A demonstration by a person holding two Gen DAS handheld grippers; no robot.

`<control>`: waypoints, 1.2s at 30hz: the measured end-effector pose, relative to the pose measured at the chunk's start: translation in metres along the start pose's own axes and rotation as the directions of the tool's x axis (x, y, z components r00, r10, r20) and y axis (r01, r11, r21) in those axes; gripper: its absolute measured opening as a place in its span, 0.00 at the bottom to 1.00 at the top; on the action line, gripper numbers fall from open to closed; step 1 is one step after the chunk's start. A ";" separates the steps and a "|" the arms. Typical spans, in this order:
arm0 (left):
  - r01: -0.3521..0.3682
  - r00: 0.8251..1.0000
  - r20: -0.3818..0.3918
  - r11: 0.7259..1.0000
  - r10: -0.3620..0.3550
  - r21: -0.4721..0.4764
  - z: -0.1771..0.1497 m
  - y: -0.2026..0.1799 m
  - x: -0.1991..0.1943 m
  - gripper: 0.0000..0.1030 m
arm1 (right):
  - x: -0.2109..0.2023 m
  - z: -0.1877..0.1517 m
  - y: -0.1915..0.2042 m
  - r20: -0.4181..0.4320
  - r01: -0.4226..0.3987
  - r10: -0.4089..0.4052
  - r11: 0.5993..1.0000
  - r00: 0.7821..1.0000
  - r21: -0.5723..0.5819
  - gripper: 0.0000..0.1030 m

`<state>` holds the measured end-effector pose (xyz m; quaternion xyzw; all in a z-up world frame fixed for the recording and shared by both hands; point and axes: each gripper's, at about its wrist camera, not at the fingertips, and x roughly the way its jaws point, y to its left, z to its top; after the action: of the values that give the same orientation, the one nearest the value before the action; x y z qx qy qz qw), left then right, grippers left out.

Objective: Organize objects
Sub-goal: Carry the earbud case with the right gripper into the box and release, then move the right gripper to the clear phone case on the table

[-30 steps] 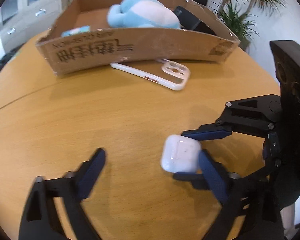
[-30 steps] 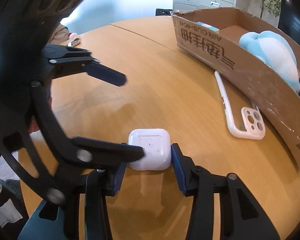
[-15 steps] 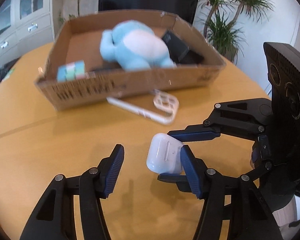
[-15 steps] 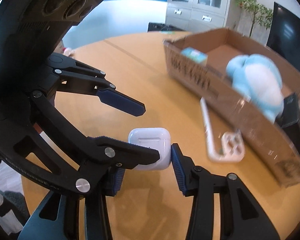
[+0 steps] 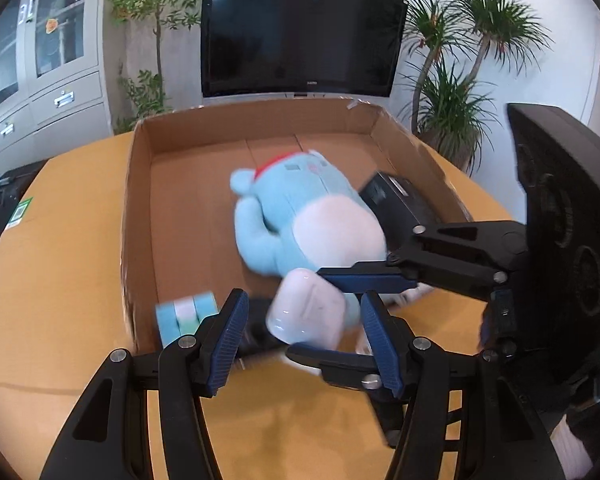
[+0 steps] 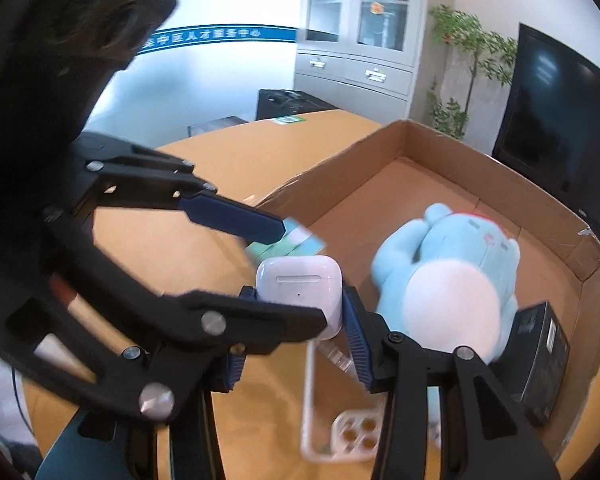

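My right gripper (image 6: 300,320) is shut on a white earbud case (image 6: 300,288) and holds it in the air above the near wall of a cardboard box (image 6: 480,172). The case also shows in the left wrist view (image 5: 306,312), between the right gripper's blue pads (image 5: 364,280). My left gripper (image 5: 304,340) is open and empty, its fingers on either side of the case without touching it. In the box lie a blue plush toy (image 5: 300,220), a black box (image 5: 396,204) and a pastel block (image 5: 184,314).
A clear phone case (image 6: 340,420) lies on the wooden table (image 5: 52,280) against the box's near wall. A TV (image 5: 300,32), plants (image 5: 460,60) and grey cabinets (image 5: 40,80) stand behind the table.
Both grippers have risen from the table and moved toward the box. The earbud case came up off the table in the right gripper and now hangs over the box's near wall.
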<state>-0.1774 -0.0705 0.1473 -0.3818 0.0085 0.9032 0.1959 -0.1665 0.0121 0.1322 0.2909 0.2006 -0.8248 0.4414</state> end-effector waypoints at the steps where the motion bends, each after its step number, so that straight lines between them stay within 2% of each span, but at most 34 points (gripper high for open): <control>1: 0.006 1.000 -0.004 1.000 -0.006 -0.014 0.006 0.006 0.006 0.55 | 0.008 0.005 -0.006 -0.011 0.005 -0.004 1.000 1.000 0.013 0.40; 4: 0.038 0.999 -0.011 0.997 -0.039 -0.073 0.021 0.022 0.029 0.55 | 0.029 0.008 -0.017 -0.037 0.011 -0.008 0.998 0.999 0.062 0.40; 7: 0.003 1.000 -0.029 0.990 -0.007 -0.143 0.024 0.034 0.048 0.56 | 0.049 0.012 -0.029 -0.069 -0.008 0.016 0.994 0.997 0.113 0.40; 9: -0.025 0.998 -0.055 0.980 0.015 -0.196 0.014 0.040 0.054 0.57 | 0.057 0.009 -0.032 -0.118 0.002 0.015 0.990 0.993 0.143 0.44; 10: -0.016 0.999 -0.052 0.977 0.004 -0.215 0.004 0.042 0.052 0.59 | 0.055 0.005 -0.032 -0.132 0.023 -0.003 0.988 0.991 0.152 0.55; 11: -0.008 0.999 -0.036 0.973 0.000 -0.232 -0.007 0.043 0.047 0.61 | 0.047 -0.001 -0.030 -0.123 0.031 -0.012 0.988 0.992 0.151 0.60; 12: -0.015 1.000 -0.018 0.970 0.011 -0.244 -0.017 0.044 0.041 0.69 | 0.037 -0.007 -0.027 -0.100 0.036 -0.021 0.989 0.995 0.144 0.60; 13: -0.025 1.000 0.009 0.966 0.028 -0.256 -0.029 0.043 0.032 0.84 | 0.020 -0.017 -0.022 -0.075 0.058 -0.048 0.989 0.996 0.136 0.67; 14: -0.033 0.998 0.034 0.964 0.044 -0.264 -0.042 0.042 0.022 0.93 | 0.005 -0.026 -0.017 -0.052 0.064 -0.058 0.989 0.997 0.130 0.81; 15: -0.045 0.997 0.049 0.964 0.060 -0.261 -0.057 0.040 0.014 1.00 | -0.009 -0.038 -0.011 -0.023 0.058 -0.055 0.991 0.998 0.122 0.84; 16: -0.061 0.996 0.051 0.965 0.076 -0.255 -0.070 0.038 0.008 1.00 | -0.024 -0.052 -0.004 -0.003 0.041 -0.041 0.993 0.999 0.109 0.88; 17: -0.076 0.995 0.040 0.966 0.088 -0.246 -0.084 0.034 0.003 1.00 | -0.034 -0.068 0.004 -0.010 0.025 -0.025 0.996 1.000 0.087 0.98; 19: -0.113 0.994 -0.024 0.965 0.110 -0.236 -0.110 0.030 0.003 1.00 | -0.041 -0.097 0.018 -0.053 0.013 -0.010 0.999 0.999 0.046 0.99; 22: -0.144 0.987 -0.104 0.951 0.120 -0.272 -0.144 0.024 0.009 1.00 | -0.027 -0.133 0.025 -0.140 0.087 -0.084 0.996 0.986 0.015 0.99; 25: -0.136 0.985 -0.146 0.943 0.095 -0.304 -0.169 0.015 0.019 1.00 | -0.005 -0.142 0.006 -0.164 0.140 -0.129 0.988 0.978 0.058 0.99; 28: -0.130 0.982 -0.174 0.938 0.076 -0.323 -0.188 0.004 0.025 1.00 | 0.026 -0.140 -0.011 -0.215 0.133 -0.110 0.987 0.970 0.093 0.99; 30: -0.179 0.978 -0.159 0.943 0.138 -0.282 -0.194 -0.008 0.023 1.00 | 0.038 -0.141 -0.020 -0.220 0.107 -0.078 0.986 0.972 0.126 0.98; 31: -0.190 0.974 -0.175 0.946 0.147 -0.264 -0.198 -0.013 0.022 1.00 | 0.037 -0.141 -0.025 -0.215 0.115 -0.079 0.980 0.973 0.160 0.84; 32: -0.185 0.971 -0.193 0.951 0.138 -0.248 -0.200 -0.016 0.022 1.00 | 0.031 -0.143 -0.029 -0.209 0.123 -0.087 0.979 0.974 0.165 0.75; 33: -0.178 0.972 -0.194 0.957 0.134 -0.229 -0.204 -0.020 0.018 1.00 | 0.028 -0.145 -0.028 -0.215 0.088 -0.054 0.985 0.975 0.151 0.74; 36: -0.194 0.970 -0.185 0.961 0.158 -0.199 -0.213 -0.026 0.006 1.00 | 0.007 -0.163 -0.019 -0.202 0.045 -0.026 0.995 0.979 0.088 0.73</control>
<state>-0.0252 -0.0799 -0.0043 -0.4728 -0.0391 0.8775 0.0707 -0.1361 0.1133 0.0071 0.3890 0.2111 -0.8073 0.3903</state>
